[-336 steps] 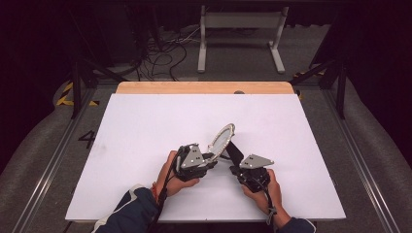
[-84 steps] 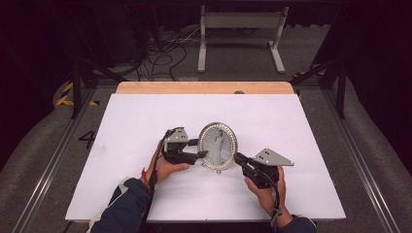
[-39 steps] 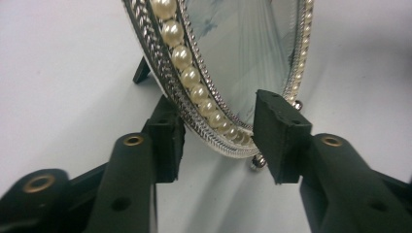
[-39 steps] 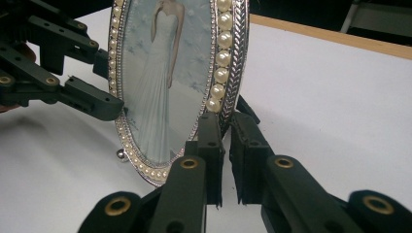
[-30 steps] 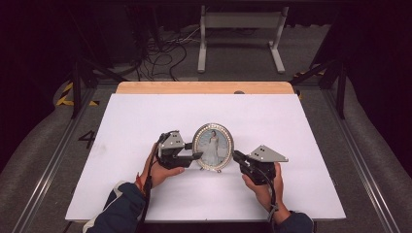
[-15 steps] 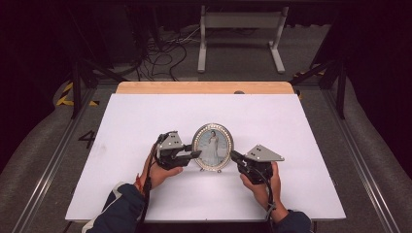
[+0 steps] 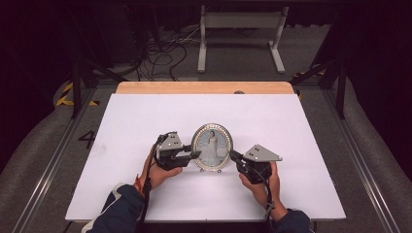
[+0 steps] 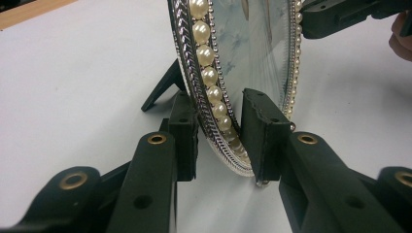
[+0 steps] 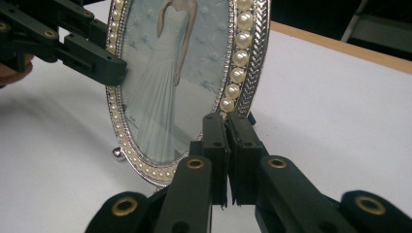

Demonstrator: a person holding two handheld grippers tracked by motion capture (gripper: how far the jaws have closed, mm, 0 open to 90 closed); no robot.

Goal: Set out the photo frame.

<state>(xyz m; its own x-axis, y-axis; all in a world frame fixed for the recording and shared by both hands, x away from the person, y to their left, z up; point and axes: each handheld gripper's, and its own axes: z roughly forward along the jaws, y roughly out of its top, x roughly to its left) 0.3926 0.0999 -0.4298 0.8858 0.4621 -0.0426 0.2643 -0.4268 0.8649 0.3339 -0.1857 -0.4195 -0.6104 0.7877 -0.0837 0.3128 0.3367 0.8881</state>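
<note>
An oval silver picture frame with a pearl rim, holding a photo of a figure in a white gown, stands upright on the white table top, facing the near edge. My left gripper has just been closing its jaws on the frame's left rim: one pad sits behind it and one in front, both touching. My right gripper is shut on the right rim, pads nearly together. The frame's back leg rests on the table.
A wooden strip runs along the table's far edge. Beyond it on the dark floor lie cables and a metal stand. White surface lies open on all sides of the frame.
Seconds ago the frame was held tilted and edge-on; now it stands upright facing the near side. Over the last second both hands and the frame have barely shifted.
</note>
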